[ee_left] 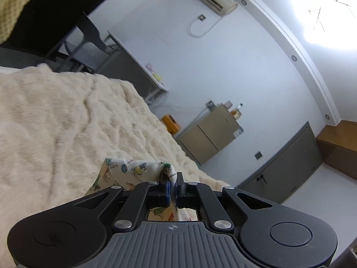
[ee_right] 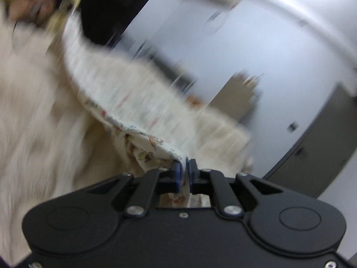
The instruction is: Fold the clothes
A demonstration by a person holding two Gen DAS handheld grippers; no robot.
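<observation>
A thin white garment (ee_left: 133,169) printed with small coloured cartoon figures is bunched at the tip of my left gripper (ee_left: 173,178), which is shut on a fold of it above the cream fleece blanket (ee_left: 67,116). In the blurred right wrist view the same printed garment (ee_right: 125,102) stretches away up and to the left from my right gripper (ee_right: 185,167), which is shut on its edge. More of the cloth hangs below each pair of fingers. The far end of the garment is lost in blur.
The cream blanket (ee_right: 29,116) covers the bed under both grippers. Beyond the bed's edge stand a tan cabinet (ee_left: 209,134) with bottles on top, grey cupboard doors (ee_left: 290,163), a white desk (ee_left: 136,60) and a dark chair (ee_left: 89,35). A person's dark clothing (ee_right: 107,4) is at upper left.
</observation>
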